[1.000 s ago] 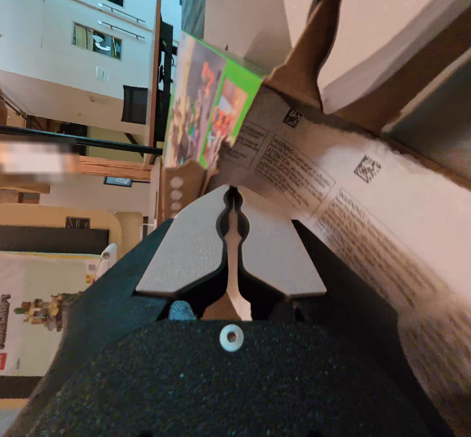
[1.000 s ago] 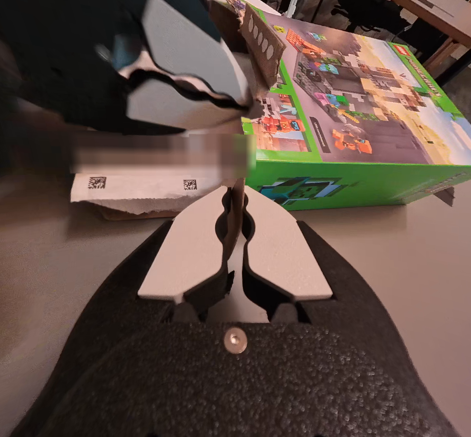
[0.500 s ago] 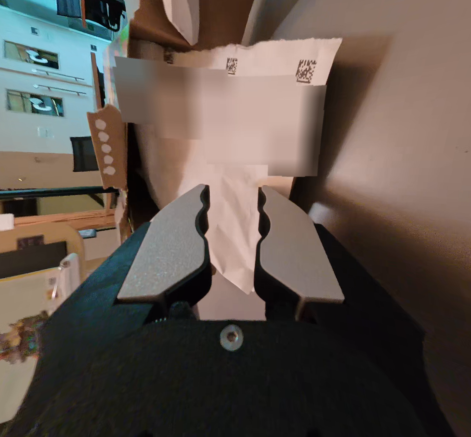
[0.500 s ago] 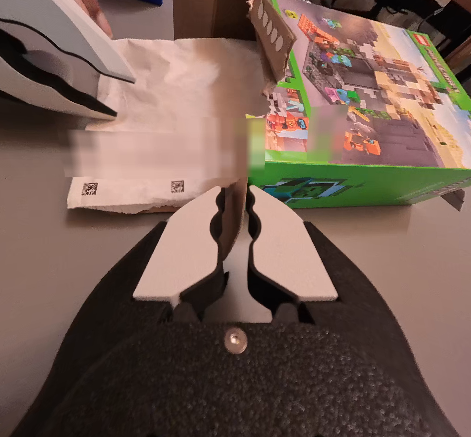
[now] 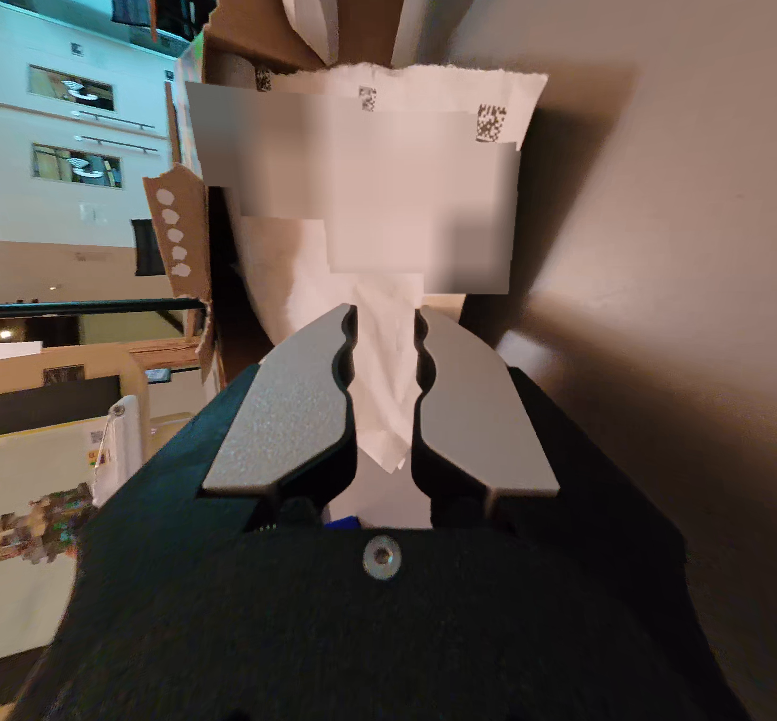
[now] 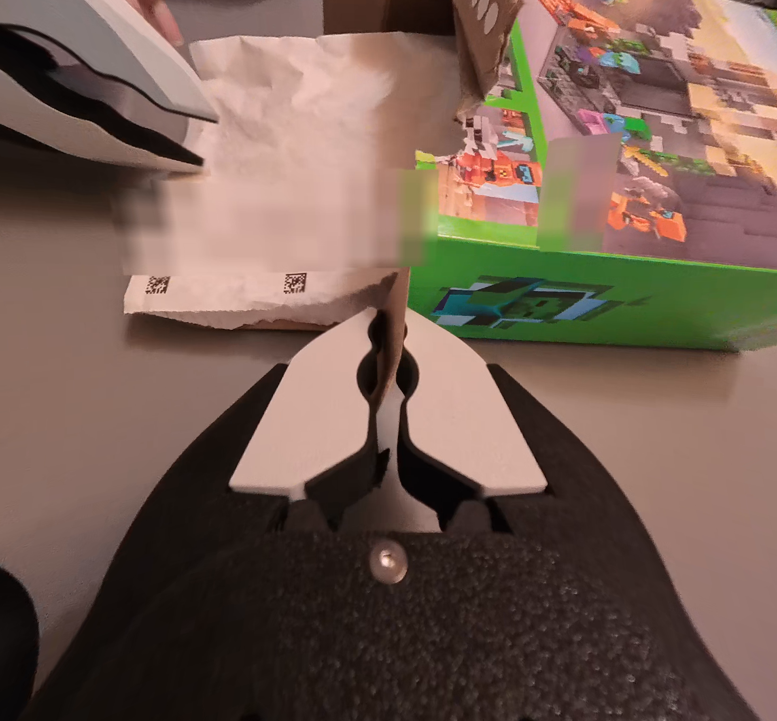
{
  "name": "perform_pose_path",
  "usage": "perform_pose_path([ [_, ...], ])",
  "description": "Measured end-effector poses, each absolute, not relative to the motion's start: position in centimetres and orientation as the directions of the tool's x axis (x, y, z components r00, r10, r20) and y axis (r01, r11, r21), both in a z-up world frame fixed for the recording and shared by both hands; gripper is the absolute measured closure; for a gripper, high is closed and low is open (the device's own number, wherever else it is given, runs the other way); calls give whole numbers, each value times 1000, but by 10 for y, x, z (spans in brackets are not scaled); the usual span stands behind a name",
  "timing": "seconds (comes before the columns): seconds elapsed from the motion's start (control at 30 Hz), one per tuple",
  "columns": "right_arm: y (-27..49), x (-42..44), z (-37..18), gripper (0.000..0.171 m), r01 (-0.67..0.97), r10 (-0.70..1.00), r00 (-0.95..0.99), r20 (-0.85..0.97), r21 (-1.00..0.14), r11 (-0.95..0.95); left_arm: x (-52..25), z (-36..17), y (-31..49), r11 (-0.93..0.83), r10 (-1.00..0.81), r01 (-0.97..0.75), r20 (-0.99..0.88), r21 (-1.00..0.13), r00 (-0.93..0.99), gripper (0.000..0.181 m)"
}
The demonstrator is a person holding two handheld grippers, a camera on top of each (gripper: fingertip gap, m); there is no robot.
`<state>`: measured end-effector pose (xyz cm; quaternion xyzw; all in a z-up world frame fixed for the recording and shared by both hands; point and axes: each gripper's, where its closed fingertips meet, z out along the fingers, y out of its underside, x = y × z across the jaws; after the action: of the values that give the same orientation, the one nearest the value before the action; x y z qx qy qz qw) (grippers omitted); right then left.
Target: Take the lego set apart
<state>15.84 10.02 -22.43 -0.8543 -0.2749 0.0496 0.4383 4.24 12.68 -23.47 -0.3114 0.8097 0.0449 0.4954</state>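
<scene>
Fingers of your left gripper (image 5: 384, 314) apart around white paper bag (image 6: 294, 120); your right gripper (image 6: 389, 314) clamped on brown box flap (image 6: 395, 322) beside green lego box (image 6: 588, 293).

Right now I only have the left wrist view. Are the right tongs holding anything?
Observer: Yes. The right tongs are shut on a brown cardboard flap at the open end of the green box.
Operator: Is the box lifted?
Observer: No. It lies flat on the grey table, with the picture side up.
Operator: Where is the paper bag relative to the box?
Observer: The paper bag is spread out beside the box's open end, with its torn edge toward the right tongs. I cannot tell whether its box-side end is inside the box.
</scene>
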Motion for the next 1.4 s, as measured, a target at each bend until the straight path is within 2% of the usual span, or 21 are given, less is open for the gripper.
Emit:
perform_pose_path([
  [0.1, 96, 151, -220, 170, 413, 579, 810, 94, -793, -448, 49, -229, 132, 824, -388, -538, -867, -175, -313, 163],
  [0.13, 94, 148, -216, 170, 386, 593, 803, 54, -805, -450, 50, -230, 129, 834, -389, -525, -855, -169, -342, 159],
  [0.33, 94, 152, -213, 170, 377, 608, 794, 17, -797, -471, 31, -197, 103, 814, -519, -473, -786, -336, -335, 150],
  [0.43, 95, 151, -211, 170, 378, 625, 780, -1, -796, -472, 19, -212, 95, 823, -506, -486, -768, -293, -392, 141],
  [0.57, 96, 147, -207, 170, 396, 640, 769, 5, -789, -470, 27, -230, 112, 832, -418, -522, -830, -186, -369, 151],
  [0.67, 95, 145, -205, 170, 408, 651, 759, 1, -780, -474, 37, -231, 115, 837, -409, -512, -840, -190, -356, 159],
  [0.73, 94, 145, -201, 170, 401, 657, 754, -16, -781, -479, 36, -228, 113, 843, -411, -502, -834, -194, -367, 157],
  [0.83, 93, 148, -196, 170, 397, 657, 753, -22, -782, -481, 26, -216, 95, 842, -457, -471, -811, -263, -364, 152],
  [1.03, 92, 145, -197, 170, 406, 677, 736, -24, -785, -469, 15, -233, 103, 824, -446, -521, -819, -220, -360, 147],
  [1.13, 91, 141, -199, 170, 416, 684, 729, -19, -782, -465, 22, -237, 109, 834, -405, -518, -849, -189, -341, 162],
  [1.23, 90, 140, -203, 170, 437, 695, 719, -8, -773, -461, 23, -234, 105, 838, -422, -505, -833, -207, -357, 177],
  [1.4, 82, 135, -208, 170, 511, 753, 658, 19, -746, -427, 19, -224, 98, 828, -472, -506, -786, -240, -400, 179],
])
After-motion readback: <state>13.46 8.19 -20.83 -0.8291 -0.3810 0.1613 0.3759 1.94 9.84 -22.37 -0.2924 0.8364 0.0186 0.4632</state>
